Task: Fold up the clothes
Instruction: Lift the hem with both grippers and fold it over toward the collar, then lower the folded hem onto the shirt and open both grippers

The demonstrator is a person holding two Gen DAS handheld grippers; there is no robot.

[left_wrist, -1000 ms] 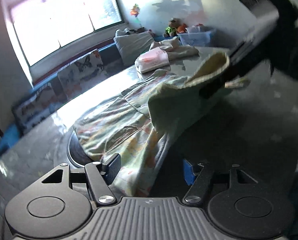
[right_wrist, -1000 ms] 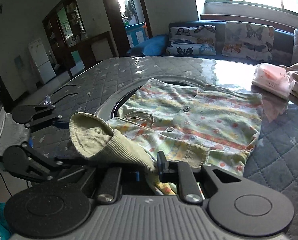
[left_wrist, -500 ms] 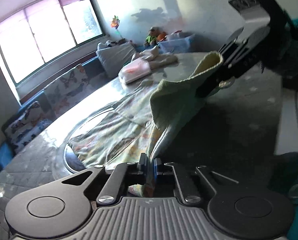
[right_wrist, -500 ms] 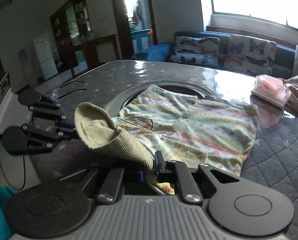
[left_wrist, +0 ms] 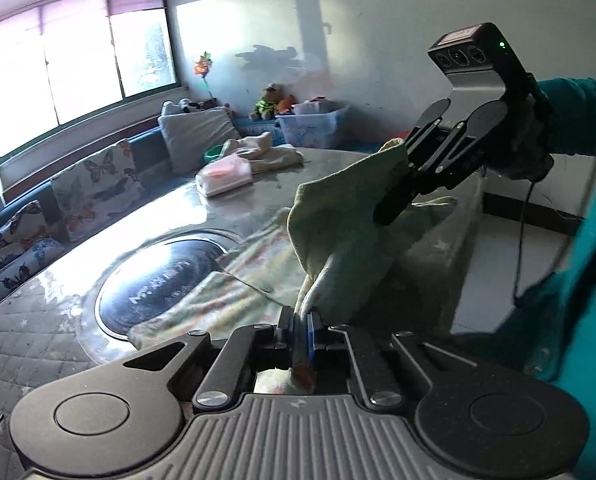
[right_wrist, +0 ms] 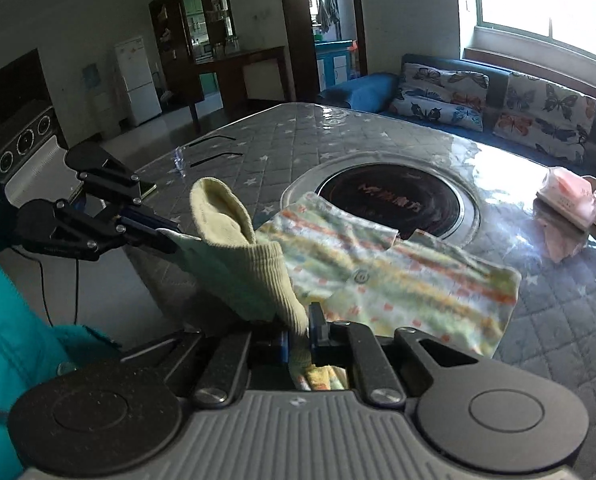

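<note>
A small patterned shirt (right_wrist: 398, 280) with buttons and pale green ribbed cuffs lies partly on the quilted grey table (right_wrist: 298, 136), its near edge lifted off the table. My left gripper (left_wrist: 300, 328) is shut on the shirt's edge; it also shows in the right wrist view (right_wrist: 166, 236). My right gripper (right_wrist: 304, 332) is shut on the shirt at a ribbed cuff (right_wrist: 258, 276); it also shows in the left wrist view (left_wrist: 390, 208). The cloth (left_wrist: 346, 236) hangs stretched between the two grippers.
A round black inset (right_wrist: 394, 200) sits in the table's middle, partly under the shirt. A pink packet (right_wrist: 570, 196) and beige cloth (left_wrist: 266, 152) lie at the far side. A sofa with butterfly cushions (right_wrist: 478, 96) stands behind. The table edge is near the grippers.
My left gripper went from open to shut on the shirt's edge. Both grippers have pulled the shirt toward the table's near edge, uncovering the round inset.
</note>
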